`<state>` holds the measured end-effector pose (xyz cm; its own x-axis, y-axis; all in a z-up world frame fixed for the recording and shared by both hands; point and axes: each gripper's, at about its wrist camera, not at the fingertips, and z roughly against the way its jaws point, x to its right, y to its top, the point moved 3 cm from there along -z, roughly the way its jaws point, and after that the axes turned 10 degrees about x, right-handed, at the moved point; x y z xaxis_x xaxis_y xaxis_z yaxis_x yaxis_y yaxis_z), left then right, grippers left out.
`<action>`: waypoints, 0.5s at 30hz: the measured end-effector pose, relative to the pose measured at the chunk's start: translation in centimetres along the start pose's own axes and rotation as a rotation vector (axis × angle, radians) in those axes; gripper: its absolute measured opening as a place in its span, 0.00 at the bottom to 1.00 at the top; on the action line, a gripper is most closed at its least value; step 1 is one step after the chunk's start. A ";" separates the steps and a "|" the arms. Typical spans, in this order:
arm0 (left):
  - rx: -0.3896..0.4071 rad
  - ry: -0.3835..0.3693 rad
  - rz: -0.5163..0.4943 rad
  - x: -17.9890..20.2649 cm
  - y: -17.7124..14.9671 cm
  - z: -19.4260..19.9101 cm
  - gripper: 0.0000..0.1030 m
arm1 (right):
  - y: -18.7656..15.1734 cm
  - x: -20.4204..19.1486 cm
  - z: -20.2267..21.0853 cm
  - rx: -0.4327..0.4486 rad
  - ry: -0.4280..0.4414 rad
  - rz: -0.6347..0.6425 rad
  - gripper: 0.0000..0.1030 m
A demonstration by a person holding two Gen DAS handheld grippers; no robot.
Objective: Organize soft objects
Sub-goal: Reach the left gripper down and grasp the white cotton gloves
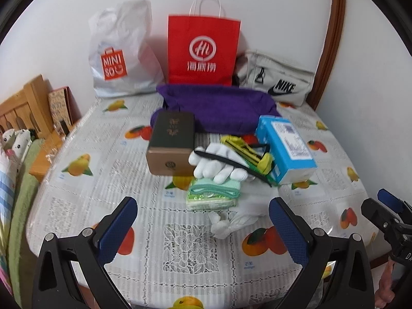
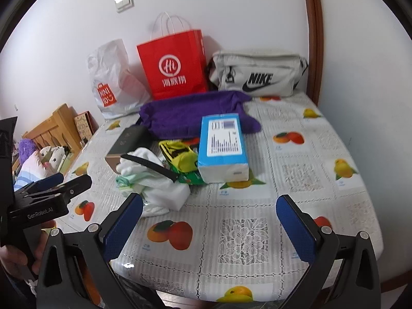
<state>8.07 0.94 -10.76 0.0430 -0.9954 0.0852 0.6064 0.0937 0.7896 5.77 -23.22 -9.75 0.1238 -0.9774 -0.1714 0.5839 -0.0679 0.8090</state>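
Left wrist view shows the left gripper (image 1: 203,221) held low over the near edge of the table (image 1: 108,134), its two blue-padded fingers spread wide with nothing between them. The right gripper (image 2: 209,221) hangs the same way in its own view — fully spread, empty.

The soft things sit in a heap mid-table: a white glove (image 1: 219,164) lies on a folded green cloth (image 1: 216,190), which rests on a tissue pack (image 1: 208,202). A second white glove (image 1: 231,222) lies just in front of the pile, nearest the left fingers. A black strap (image 1: 231,163) crosses the upper glove, and a purple towel (image 1: 219,108) lies behind.

The risk is in the crowding. The brown box (image 1: 171,144) touches the heap on one side and the blue box (image 1: 285,146) stands just beside it on the other, so a wide-open approach may nudge either box. A pinch on the upper glove could snag the strap and drag the yellow-green bag (image 1: 257,152) along — or lift the cloth too. The lace tablecloth looks plastic-covered and slick; the near glove may slide away rather than be caught.
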 end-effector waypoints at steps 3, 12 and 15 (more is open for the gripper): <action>-0.038 -0.013 0.013 -0.2 -0.7 -2.0 0.96 | -0.6 0.6 -1.6 -0.020 -0.002 -0.007 1.00; -0.075 -0.070 0.036 -0.2 -1.4 -6.3 0.91 | -2.5 1.4 -6.2 -0.106 0.000 -0.004 1.00; -0.070 -0.082 0.020 0.2 -0.9 -7.4 0.91 | -2.8 1.6 -7.4 -0.128 0.000 -0.007 1.00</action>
<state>13.36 0.49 -15.94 -0.0077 -0.9884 0.1520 0.6605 0.1090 0.7429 10.31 -23.11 -16.48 0.1193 -0.9770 -0.1769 0.6822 -0.0488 0.7295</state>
